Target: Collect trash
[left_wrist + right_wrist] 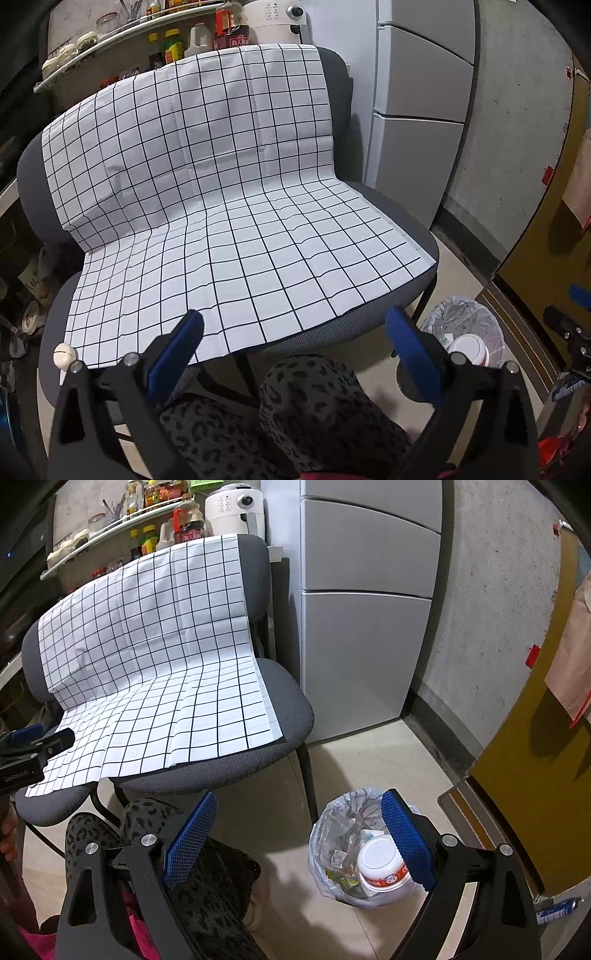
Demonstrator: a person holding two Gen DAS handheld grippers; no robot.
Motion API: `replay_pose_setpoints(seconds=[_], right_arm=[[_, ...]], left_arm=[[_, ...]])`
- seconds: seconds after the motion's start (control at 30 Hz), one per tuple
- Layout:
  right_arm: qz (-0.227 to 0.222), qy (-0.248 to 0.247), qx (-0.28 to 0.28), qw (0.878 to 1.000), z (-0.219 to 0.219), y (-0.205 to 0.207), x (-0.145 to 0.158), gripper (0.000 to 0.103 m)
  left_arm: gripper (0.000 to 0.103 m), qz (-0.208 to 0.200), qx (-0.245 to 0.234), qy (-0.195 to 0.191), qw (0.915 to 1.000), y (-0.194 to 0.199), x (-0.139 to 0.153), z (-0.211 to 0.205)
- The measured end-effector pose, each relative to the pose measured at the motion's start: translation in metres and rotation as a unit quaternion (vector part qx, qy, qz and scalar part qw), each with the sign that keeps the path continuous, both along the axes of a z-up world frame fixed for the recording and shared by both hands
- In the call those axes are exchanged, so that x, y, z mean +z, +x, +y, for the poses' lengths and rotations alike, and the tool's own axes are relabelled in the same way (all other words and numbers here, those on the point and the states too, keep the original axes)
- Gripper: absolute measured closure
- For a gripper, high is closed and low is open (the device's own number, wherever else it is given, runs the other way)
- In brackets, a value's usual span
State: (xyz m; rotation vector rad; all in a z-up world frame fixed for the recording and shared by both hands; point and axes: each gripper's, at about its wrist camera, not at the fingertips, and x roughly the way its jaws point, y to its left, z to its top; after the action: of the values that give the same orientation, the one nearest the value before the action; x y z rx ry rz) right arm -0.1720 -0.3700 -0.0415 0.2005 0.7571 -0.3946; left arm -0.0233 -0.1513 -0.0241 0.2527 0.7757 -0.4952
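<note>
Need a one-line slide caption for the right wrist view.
Open right claw above the floor beside a lined bin holding a white jar; checked cloth covers the chairs.

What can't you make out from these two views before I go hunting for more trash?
- Trash bin: right wrist view, the right gripper finger covers its right rim; lower contents sit buried under the white jar.
- Floor under the chair: both views, hidden by seat and checked cloth.
- Shelf bottles: left wrist view, labels too small.
- Left gripper: open, empty.
</note>
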Motion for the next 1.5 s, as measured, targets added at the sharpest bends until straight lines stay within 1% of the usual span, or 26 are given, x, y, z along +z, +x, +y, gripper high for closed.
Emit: replay_pose_setpoints(seconds=[1.5], right_arm=[[0.003,0.002,-0.002,1.0,0.0045,-0.0002,-0.005,0.013]], left_arm=[[0.007,0.004,0.01,-0.006,0.9999,0.0013,-0.0001,0.0054]])
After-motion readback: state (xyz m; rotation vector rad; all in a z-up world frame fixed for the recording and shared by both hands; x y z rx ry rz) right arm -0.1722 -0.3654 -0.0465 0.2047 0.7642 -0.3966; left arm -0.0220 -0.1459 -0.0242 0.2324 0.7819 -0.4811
